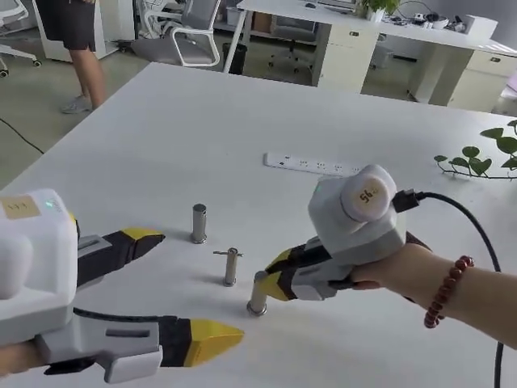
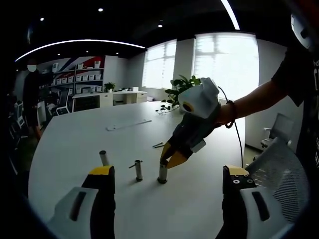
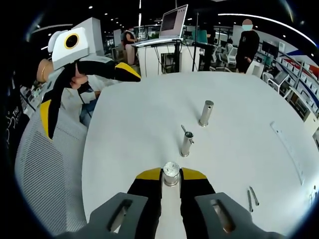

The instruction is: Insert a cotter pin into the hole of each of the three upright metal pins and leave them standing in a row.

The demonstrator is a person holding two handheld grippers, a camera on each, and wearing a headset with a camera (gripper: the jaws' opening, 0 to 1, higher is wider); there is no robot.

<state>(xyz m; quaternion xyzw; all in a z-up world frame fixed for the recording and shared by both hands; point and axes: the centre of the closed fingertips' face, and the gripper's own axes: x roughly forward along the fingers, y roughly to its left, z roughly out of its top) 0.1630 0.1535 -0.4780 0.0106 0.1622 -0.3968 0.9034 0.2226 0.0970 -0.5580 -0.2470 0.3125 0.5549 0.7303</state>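
Right gripper view: my right gripper [image 3: 171,177] pinches the nearest pin [image 3: 171,169], upright on the table [image 3: 139,124]. My left gripper [image 1: 192,284] gapes empty and should fetch a loose cotter pin [image 3: 251,196]. I can't make out the hole.

Three pins stand on the table [image 1: 242,113] in a slanted row. The far pin [image 1: 199,223] is at the rear. The middle pin [image 1: 231,267] has a cotter pin [image 1: 228,253] across its top. The near pin [image 1: 258,297] sits between the right gripper's [image 1: 273,283] jaws. A power strip [image 1: 311,165] lies behind the row, and the left gripper [image 1: 201,284] is to its left.
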